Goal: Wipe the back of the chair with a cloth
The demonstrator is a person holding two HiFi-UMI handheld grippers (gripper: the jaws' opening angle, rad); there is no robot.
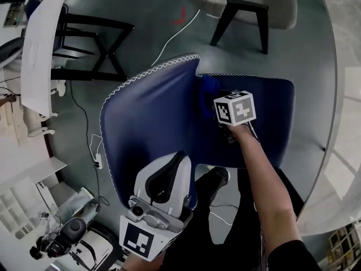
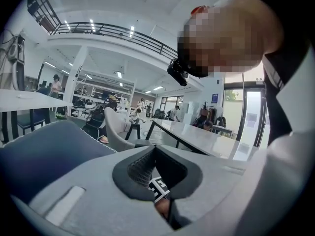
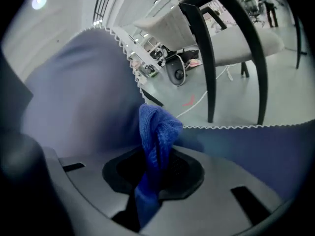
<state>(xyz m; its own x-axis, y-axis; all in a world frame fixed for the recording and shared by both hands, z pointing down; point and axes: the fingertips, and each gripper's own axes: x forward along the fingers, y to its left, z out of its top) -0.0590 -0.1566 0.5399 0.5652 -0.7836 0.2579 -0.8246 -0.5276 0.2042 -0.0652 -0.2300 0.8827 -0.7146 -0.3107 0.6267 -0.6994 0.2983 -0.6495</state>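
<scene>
A blue upholstered chair with white zigzag stitching fills the middle of the head view, with its curved back panel on the left and a second panel on the right. My right gripper is shut on a bunched blue cloth and presses it into the fold where the two panels meet. In the right gripper view the cloth stands up between the jaws, against the back panel. My left gripper hovers at the back panel's near edge. Its jaws are shut with nothing in them.
A grey chair with black legs stands beyond the blue chair. There is a white table with a black frame at far left, and a large round tabletop curves along the right. A white cable crosses the floor. The person's shoe is beside the chair.
</scene>
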